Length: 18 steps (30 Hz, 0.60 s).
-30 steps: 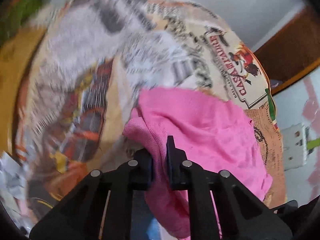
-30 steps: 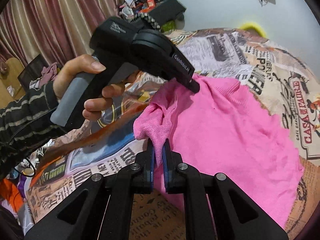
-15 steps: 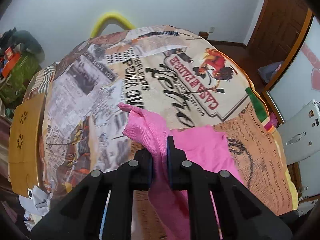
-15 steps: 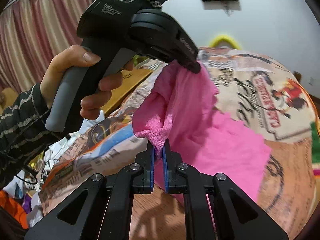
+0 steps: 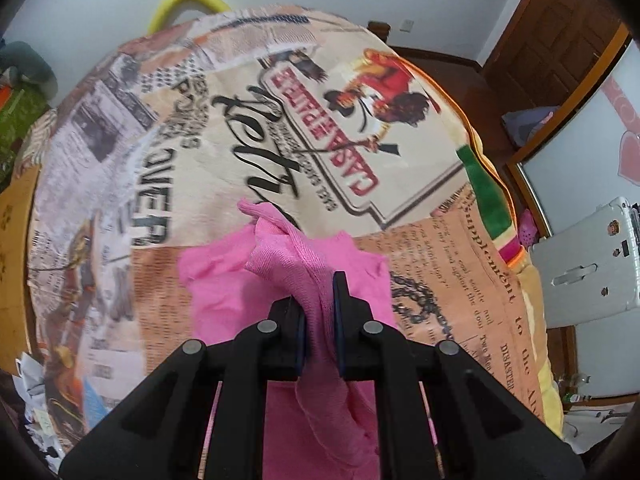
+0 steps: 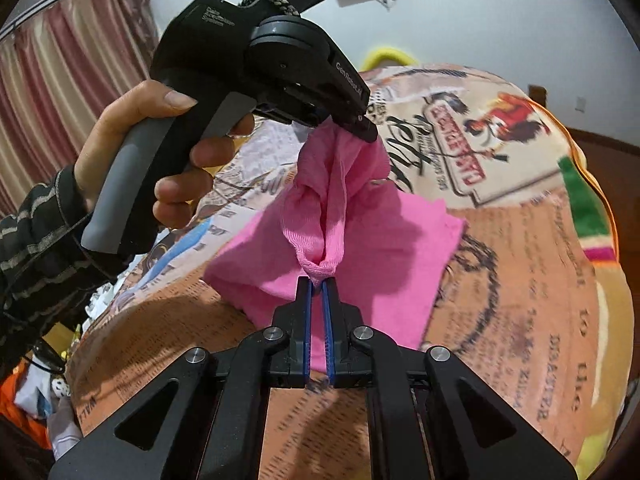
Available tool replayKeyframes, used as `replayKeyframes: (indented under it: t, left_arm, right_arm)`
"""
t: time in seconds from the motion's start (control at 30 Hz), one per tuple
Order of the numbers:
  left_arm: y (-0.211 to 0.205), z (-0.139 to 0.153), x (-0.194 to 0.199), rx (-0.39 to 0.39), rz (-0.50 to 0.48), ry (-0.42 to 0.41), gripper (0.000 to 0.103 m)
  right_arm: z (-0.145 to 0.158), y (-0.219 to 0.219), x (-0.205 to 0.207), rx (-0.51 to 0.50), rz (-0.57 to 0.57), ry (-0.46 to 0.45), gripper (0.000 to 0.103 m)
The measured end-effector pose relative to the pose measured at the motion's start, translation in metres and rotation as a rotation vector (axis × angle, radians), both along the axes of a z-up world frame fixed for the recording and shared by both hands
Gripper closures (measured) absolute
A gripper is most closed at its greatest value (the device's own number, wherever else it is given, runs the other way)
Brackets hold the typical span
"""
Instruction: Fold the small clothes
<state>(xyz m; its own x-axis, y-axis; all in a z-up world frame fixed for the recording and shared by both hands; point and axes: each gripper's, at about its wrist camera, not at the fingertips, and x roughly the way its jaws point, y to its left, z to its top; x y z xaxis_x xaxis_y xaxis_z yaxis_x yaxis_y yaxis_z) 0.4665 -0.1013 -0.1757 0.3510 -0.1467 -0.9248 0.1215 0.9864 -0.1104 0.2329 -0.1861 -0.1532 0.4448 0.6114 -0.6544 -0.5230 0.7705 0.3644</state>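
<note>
A small pink garment (image 5: 224,276) (image 6: 376,240) hangs doubled over above the printed bedspread (image 5: 360,152), with its lower part resting on it. My left gripper (image 5: 319,292) is shut on one bunched edge of the cloth. In the right wrist view that same left gripper (image 6: 352,120) shows from the side, held by a hand (image 6: 160,148) in a striped sleeve, pinching the top of the garment. My right gripper (image 6: 317,280) is shut on a rolled hem lower down, close to the left one.
The bed is covered by a newspaper-print blanket (image 6: 520,280). Curtains (image 6: 60,92) hang at the left, with clutter (image 6: 28,400) on the floor below. A wooden door (image 5: 560,40), a white case (image 5: 588,256) and a yellow hoop (image 5: 184,4) stand beyond the bed.
Both grippers have carried the held edge across the bed, lifting the pink garment and folding it over itself. It lay spread out before; now it is doubled and smaller.
</note>
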Motion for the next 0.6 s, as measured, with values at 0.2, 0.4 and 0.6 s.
replayKeyframes:
  t: [0.2, 0.4, 0.6]
  left_arm:
    - [-0.029, -0.026, 0.008, 0.008, -0.025, 0.047, 0.093]
    - [-0.050, -0.046, 0.013, 0.018, -0.053, 0.091, 0.092]
    - [-0.066, -0.055, 0.012, 0.039, -0.116, 0.122, 0.047]
  right_arm:
    - [-0.013, -0.019, -0.002, -0.004, -0.029, 0.030, 0.099]
    - [-0.027, -0.029, 0.002, -0.033, -0.049, 0.093, 0.098]
    - [-0.033, -0.030, 0.004, -0.067, -0.063, 0.125, 0.062]
